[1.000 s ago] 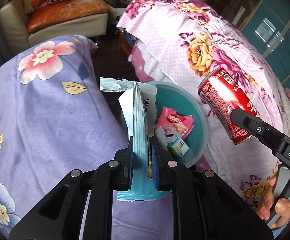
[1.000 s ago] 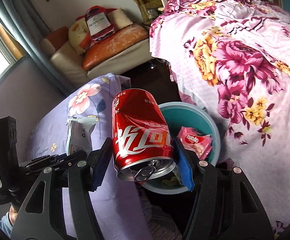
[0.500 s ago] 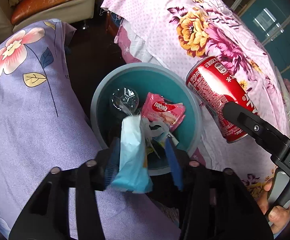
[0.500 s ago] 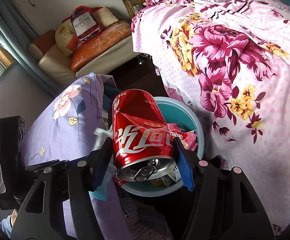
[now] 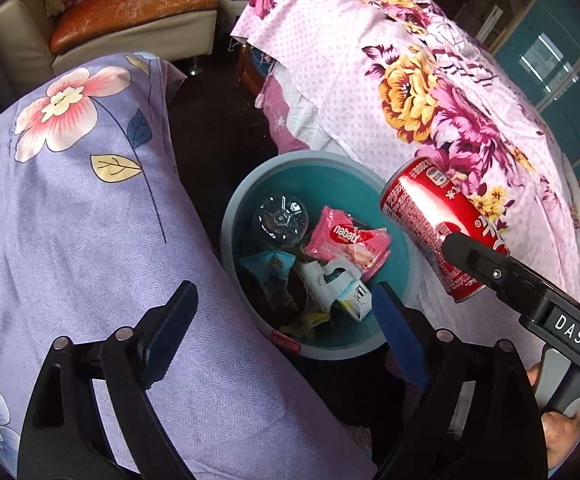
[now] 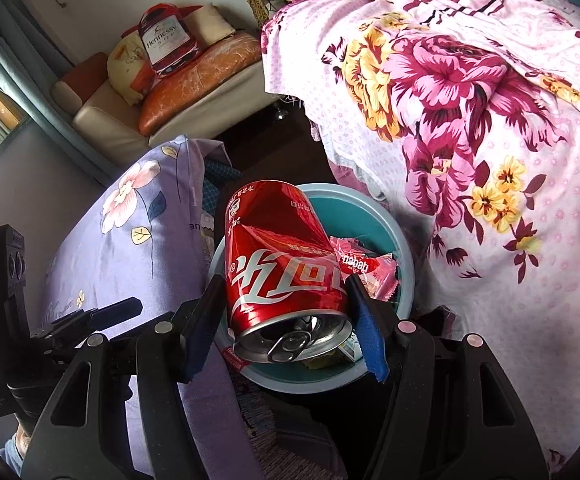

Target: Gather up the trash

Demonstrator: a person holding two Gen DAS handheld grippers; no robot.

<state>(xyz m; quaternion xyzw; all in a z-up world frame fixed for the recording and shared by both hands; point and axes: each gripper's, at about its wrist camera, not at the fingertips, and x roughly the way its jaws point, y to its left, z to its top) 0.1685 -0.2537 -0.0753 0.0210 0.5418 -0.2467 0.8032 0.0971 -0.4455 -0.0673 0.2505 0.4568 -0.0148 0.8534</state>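
A teal round bin (image 5: 245, 200) stands on the floor between two covered surfaces; it also shows in the right wrist view (image 6: 404, 256). Inside lie a clear plastic bottle (image 5: 279, 220), a pink Nabati wrapper (image 5: 348, 242), a light-blue wrapper (image 5: 267, 268) and a white carton (image 5: 342, 288). My left gripper (image 5: 285, 320) is open and empty, just above the bin's near rim. My right gripper (image 6: 285, 320) is shut on a dented red cola can (image 6: 281, 272), held over the bin; the can also shows in the left wrist view (image 5: 430, 216).
A purple flowered cloth (image 5: 69, 200) covers the surface on the left. A pink flowered bedspread (image 5: 410, 80) covers the bed on the right. A sofa (image 5: 129, 12) with an orange cushion stands at the back. Dark floor (image 5: 217, 128) lies beyond the bin.
My left gripper opened and let go of the light-blue wrapper, which now lies in the bin. My right gripper carried the can closer over the bin.
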